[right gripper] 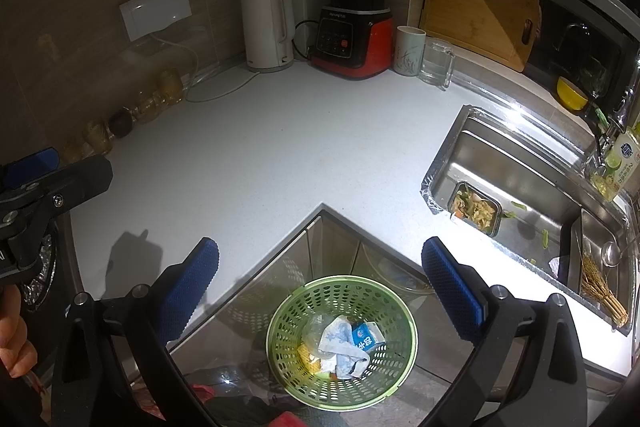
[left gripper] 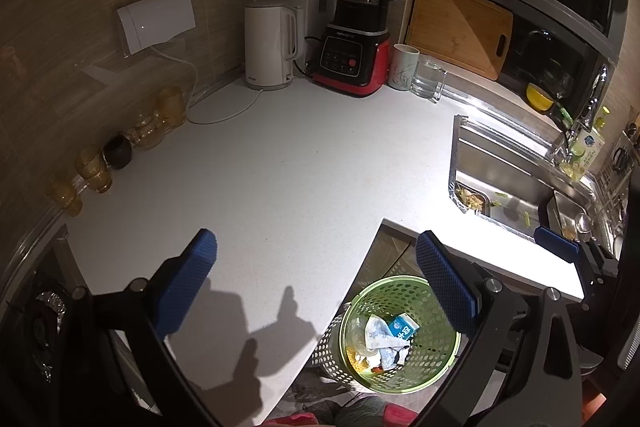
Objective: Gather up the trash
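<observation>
A green perforated waste basket (left gripper: pixel 436 363) (right gripper: pixel 384 379) stands on the floor below the counter's inner corner. It holds a blue-and-white carton (left gripper: pixel 402 329) (right gripper: pixel 366 339), crumpled white paper (right gripper: pixel 340 341) and other scraps. My left gripper (left gripper: pixel 316 281) is open and empty above the counter edge, the basket low between its blue fingers. My right gripper (right gripper: pixel 320 287) is open and empty above the basket. The right gripper's blue finger (left gripper: pixel 556 243) shows at the right of the left wrist view. The left gripper's body (right gripper: pixel 52 187) shows at the left of the right wrist view.
The white L-shaped counter (right gripper: pixel 260 155) carries a white kettle (right gripper: pixel 266 29), a red-black blender (right gripper: pixel 356 7), a mug (right gripper: pixel 408 51), a glass jug (right gripper: pixel 438 61) and amber jars (right gripper: pixel 156 99) along the wall. A steel sink (right gripper: pixel 520 167) at right holds a food container (right gripper: pixel 476 209).
</observation>
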`<state>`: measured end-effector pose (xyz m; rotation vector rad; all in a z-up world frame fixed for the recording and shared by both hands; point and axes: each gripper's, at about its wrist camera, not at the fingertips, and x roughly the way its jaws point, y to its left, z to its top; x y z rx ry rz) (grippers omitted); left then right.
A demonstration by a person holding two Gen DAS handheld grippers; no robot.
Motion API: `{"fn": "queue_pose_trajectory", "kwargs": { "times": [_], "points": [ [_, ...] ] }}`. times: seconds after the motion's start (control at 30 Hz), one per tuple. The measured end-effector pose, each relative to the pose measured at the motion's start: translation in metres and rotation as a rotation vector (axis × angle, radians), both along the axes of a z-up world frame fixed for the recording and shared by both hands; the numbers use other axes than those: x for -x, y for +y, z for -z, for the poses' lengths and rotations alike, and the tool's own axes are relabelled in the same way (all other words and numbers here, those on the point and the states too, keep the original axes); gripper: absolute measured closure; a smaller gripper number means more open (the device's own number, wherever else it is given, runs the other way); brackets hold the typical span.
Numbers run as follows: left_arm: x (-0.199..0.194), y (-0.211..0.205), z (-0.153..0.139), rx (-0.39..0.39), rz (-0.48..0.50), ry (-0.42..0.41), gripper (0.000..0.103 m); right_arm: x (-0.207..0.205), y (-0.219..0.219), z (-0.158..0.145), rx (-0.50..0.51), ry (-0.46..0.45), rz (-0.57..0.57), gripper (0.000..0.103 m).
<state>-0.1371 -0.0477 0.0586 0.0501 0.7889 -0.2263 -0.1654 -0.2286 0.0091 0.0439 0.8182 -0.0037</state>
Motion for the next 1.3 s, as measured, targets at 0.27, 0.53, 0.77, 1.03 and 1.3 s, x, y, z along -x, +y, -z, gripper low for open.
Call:
{"fn": "queue_pose_trajectory", "kwargs": {
  "times": [0.27,0.53,0.77,1.03,1.3],
  "points": [
    [-0.0028,0.0051,0.0001,0.0,0.003,0.003,0.008,0.0,0.0015,-0.0006,0.002,0.0,-0.004,0.002],
    [-0.0029,0.0058,0.0004,-0.001,0.002,0.002,0.008,-0.0002,0.0031,0.0,0.003,0.001,-0.005,0.002],
    [-0.0035,0.0072,0.0007,0.001,0.004,0.005,0.008,-0.001,0.0033,0.001,0.004,0.004,-0.007,0.002],
    [-0.0055,0.008,0.0015,0.001,0.003,0.003,0.008,-0.0023,0.0047,0.0019,0.004,0.006,-0.009,0.002],
    [-0.0061,0.0101,0.0012,0.002,0.004,-0.016,0.008,-0.0035,0.0055,0.0042,0.003,0.011,-0.013,0.002]
  ]
}}
